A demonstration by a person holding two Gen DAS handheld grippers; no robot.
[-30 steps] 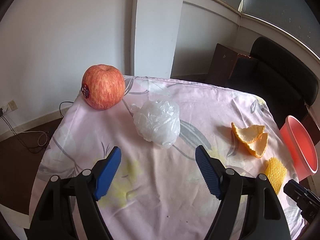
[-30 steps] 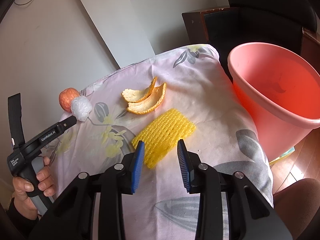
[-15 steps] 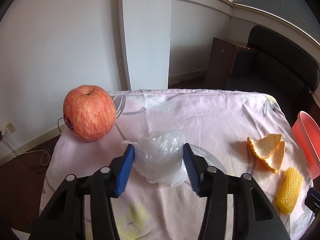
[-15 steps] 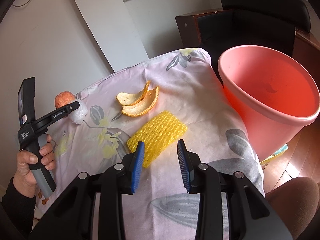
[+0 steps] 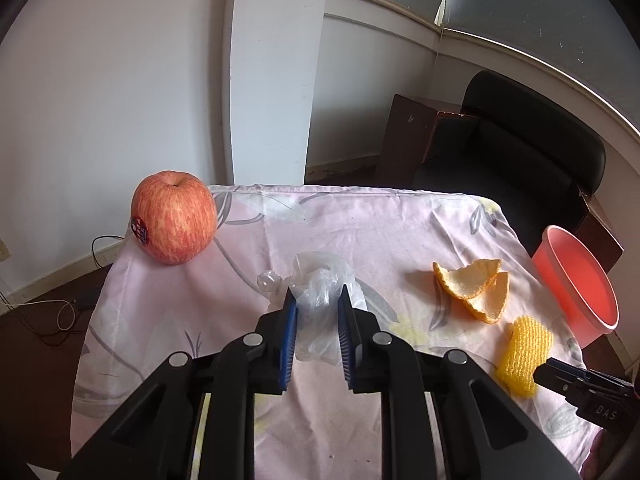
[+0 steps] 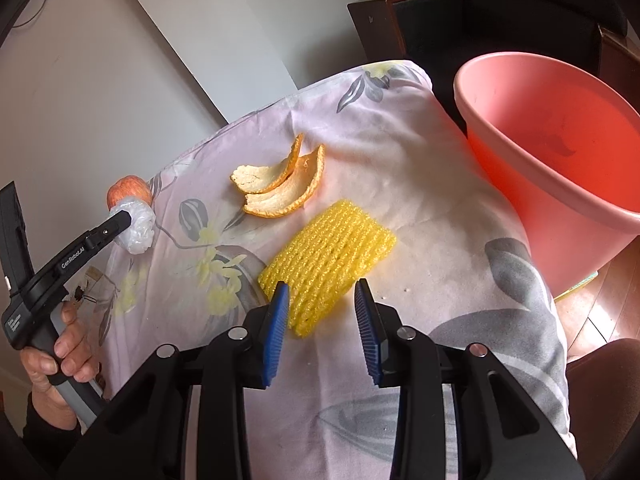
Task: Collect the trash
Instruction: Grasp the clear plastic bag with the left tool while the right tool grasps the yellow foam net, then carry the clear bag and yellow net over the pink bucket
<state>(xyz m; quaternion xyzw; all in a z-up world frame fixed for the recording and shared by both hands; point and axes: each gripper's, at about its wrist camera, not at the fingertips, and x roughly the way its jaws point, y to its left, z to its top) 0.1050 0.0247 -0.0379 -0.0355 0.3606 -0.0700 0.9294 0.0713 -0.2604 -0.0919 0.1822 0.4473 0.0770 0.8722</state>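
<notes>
- The left gripper [image 5: 317, 312] has just been closing its jaws, and the blue pads now pinch a crumpled clear plastic bag [image 5: 322, 280], squeezing it narrow between them.
- The bag sits near the middle of the surface [image 5: 380, 232], which is covered by a pink floral cloth; part of it bulges above the fingertips and part hangs below them.
- A red apple [image 5: 174, 218] with a small sticker stands at the far left corner of the surface, well apart from the bag.
- The right gripper [image 6: 322, 308] hovers partly open and holds nothing; a yellow foam net [image 6: 328, 256] lies flat on the cloth, its near end between the fingertips, and neither pad presses on it.
- Two curled orange peels [image 6: 280, 184] lie just beyond the net, touching each other.
- A pink bin [image 6: 560, 152] stands beside the right edge of the surface, its mouth open.
- In the right wrist view a hand [image 6: 60, 356] grips the left gripper's handle.
</notes>
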